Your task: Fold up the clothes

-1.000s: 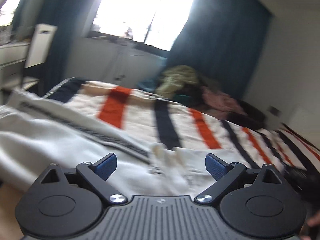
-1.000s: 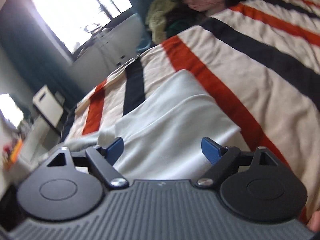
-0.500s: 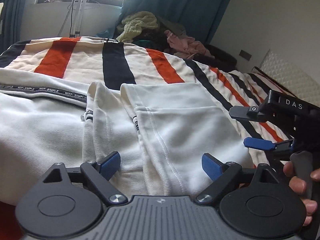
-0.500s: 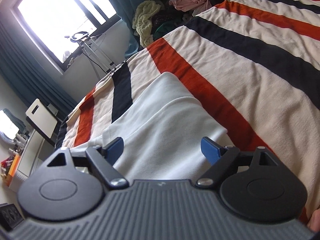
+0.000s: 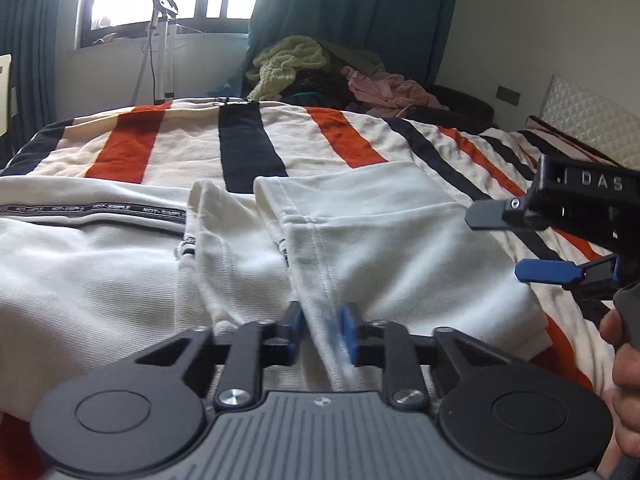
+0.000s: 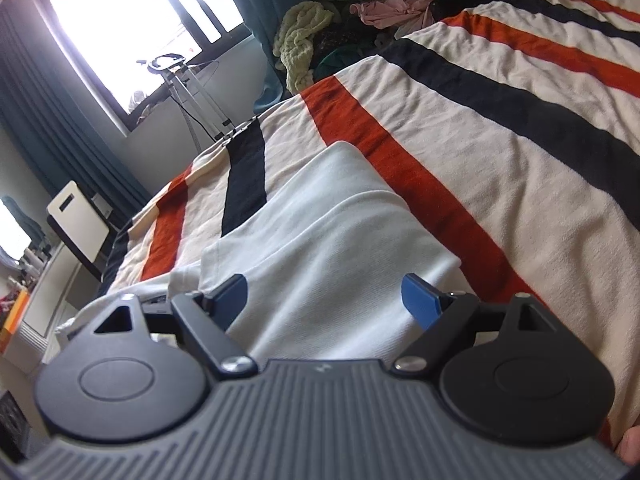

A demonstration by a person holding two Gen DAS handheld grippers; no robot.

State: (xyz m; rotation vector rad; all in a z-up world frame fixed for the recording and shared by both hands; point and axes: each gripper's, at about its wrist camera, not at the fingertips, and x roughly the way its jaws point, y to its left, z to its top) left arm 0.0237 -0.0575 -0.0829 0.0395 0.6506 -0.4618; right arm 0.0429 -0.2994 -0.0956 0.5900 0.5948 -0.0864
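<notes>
a bed under a striped blanket (image 5: 256, 148) in cream, orange and navy fills the room, teal curtains (image 5: 360, 20) behind. a white garment (image 5: 392, 240) lies spread on the near side. the left gripper (image 5: 320, 330) has just been closing and pinches a ridge of its fabric. the right gripper (image 6: 326, 300) hovers over the garment's folded edge, jaws wide, nothing between them.

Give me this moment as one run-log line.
left gripper: just closed, pinching white garment fold | right gripper: open above garment, empty | surface: striped blanket | fold: not yet made
</notes>
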